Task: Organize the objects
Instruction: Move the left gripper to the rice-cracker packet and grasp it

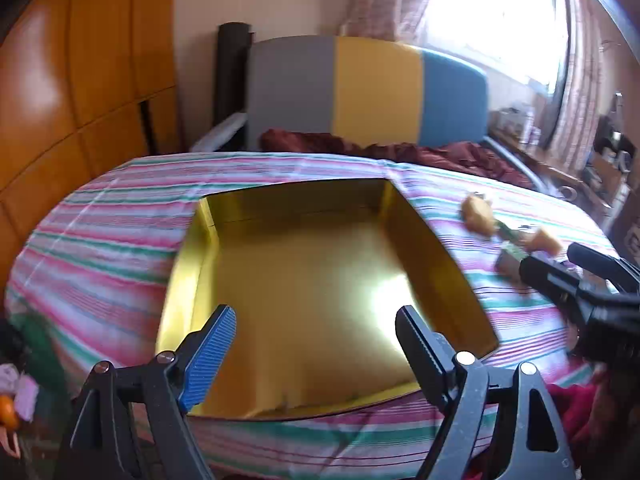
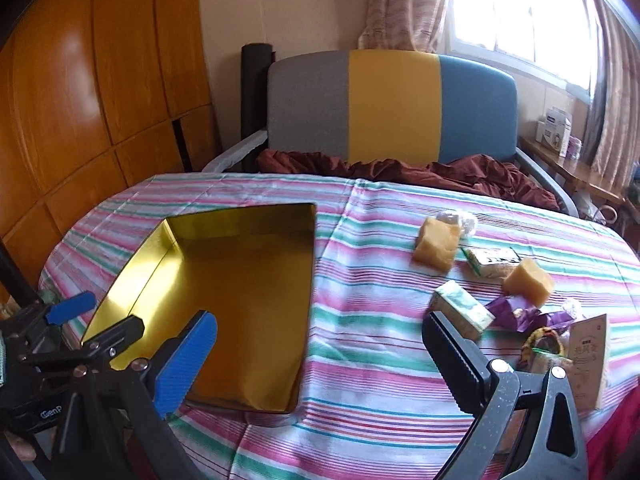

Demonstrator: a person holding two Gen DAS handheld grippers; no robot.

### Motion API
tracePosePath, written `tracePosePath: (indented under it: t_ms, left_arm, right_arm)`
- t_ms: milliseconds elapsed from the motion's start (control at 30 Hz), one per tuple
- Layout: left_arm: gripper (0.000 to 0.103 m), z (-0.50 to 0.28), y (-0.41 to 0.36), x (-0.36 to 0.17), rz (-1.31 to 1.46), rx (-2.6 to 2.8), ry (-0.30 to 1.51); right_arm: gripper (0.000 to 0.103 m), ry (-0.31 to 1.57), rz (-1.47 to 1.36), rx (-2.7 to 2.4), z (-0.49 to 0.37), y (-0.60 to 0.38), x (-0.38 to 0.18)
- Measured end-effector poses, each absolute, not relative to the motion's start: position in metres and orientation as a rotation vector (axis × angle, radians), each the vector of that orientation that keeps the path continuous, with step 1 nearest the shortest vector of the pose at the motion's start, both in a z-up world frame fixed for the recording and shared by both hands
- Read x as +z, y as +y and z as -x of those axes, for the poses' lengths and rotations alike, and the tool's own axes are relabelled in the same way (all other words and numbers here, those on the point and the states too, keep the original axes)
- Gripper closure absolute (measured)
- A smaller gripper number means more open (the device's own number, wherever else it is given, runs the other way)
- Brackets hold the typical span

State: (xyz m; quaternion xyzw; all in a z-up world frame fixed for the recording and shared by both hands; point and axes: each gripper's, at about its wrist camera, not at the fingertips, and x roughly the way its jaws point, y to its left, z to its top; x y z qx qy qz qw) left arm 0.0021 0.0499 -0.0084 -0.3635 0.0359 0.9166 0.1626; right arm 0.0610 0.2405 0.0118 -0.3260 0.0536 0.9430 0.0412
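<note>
Left wrist view: taken from the near edge of the striped cloth (image 1: 100, 240), pitched downward, aimed straight over the gold tray (image 1: 192, 264), which fills the centre at close range. Right wrist view: taken further right and slightly further back, same downward pitch, the tray (image 2: 128, 256) shifted left and the scattered packets (image 2: 460, 312) seen near on the right. Shared by both: tray, cloth, tricolour headboard (image 1: 372, 88), wooden wardrobe (image 1: 80, 80), window. Each gripper is caught at the edge of the other's frame.
</note>
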Motion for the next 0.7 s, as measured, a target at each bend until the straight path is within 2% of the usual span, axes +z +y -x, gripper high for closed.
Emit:
tracePosePath:
  t_ms: [100,233,400,567,700]
  left_arm:
    - [0.018,0.000,0.062,-0.003,1.002,2.543,0.065]
    - [0.006,0.002,0.093,0.003,0.990,2.353,0.056]
    - [0.006,-0.004,0.160,0.000,1.005,2.144,0.126]
    - [0.015,-0.023,0.236,-0.016,1.040,1.944,0.232]
    - [0.016,-0.037,0.285,-0.035,1.081,1.824,0.284]
  right_arm:
    - [0.000,0.240,0.959,2.853,-0.074,0.272,0.024]
    - [0.000,0.319,0.886,2.760,-0.102,0.326,0.045]
    - [0.000,0.433,0.770,2.580,-0.143,0.400,0.072]
    - [0.000,0.492,0.706,2.445,-0.172,0.449,0.079]
    - [0.000,0.504,0.703,2.396,-0.185,0.466,0.077]
